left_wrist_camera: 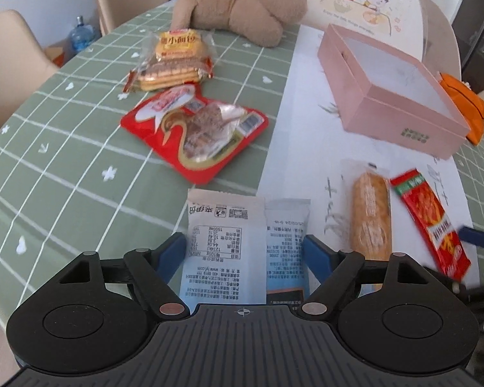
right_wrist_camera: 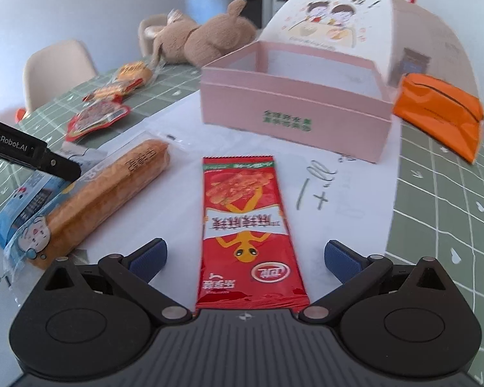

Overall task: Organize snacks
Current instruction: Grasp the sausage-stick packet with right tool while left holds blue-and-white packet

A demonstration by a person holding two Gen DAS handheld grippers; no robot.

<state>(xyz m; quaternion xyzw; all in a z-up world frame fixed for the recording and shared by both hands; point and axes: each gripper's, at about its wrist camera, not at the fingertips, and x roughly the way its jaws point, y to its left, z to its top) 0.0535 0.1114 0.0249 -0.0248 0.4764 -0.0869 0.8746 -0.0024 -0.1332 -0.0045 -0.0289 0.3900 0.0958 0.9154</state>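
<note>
My left gripper (left_wrist_camera: 245, 245) is open over a white-and-blue snack packet (left_wrist_camera: 222, 242) that lies flat between its blue fingers. My right gripper (right_wrist_camera: 245, 254) is open astride a long red snack packet (right_wrist_camera: 245, 213), with a gap on each side. An orange bread stick in a clear wrapper (right_wrist_camera: 113, 190) lies between the two packets. An open pink box (right_wrist_camera: 293, 113) stands beyond them on white paper, and what shows of its inside is bare. A red meat-snack pack (left_wrist_camera: 193, 129) and small bread packs (left_wrist_camera: 174, 61) lie further off on the green cloth.
A brown plush toy (left_wrist_camera: 242, 9) lies at the table's far end. A domed food cover with a cartoon print (right_wrist_camera: 332, 19) stands behind the box, and an orange pouch (right_wrist_camera: 442, 113) lies to the box's right. Beige chairs (left_wrist_camera: 13, 58) line the left side.
</note>
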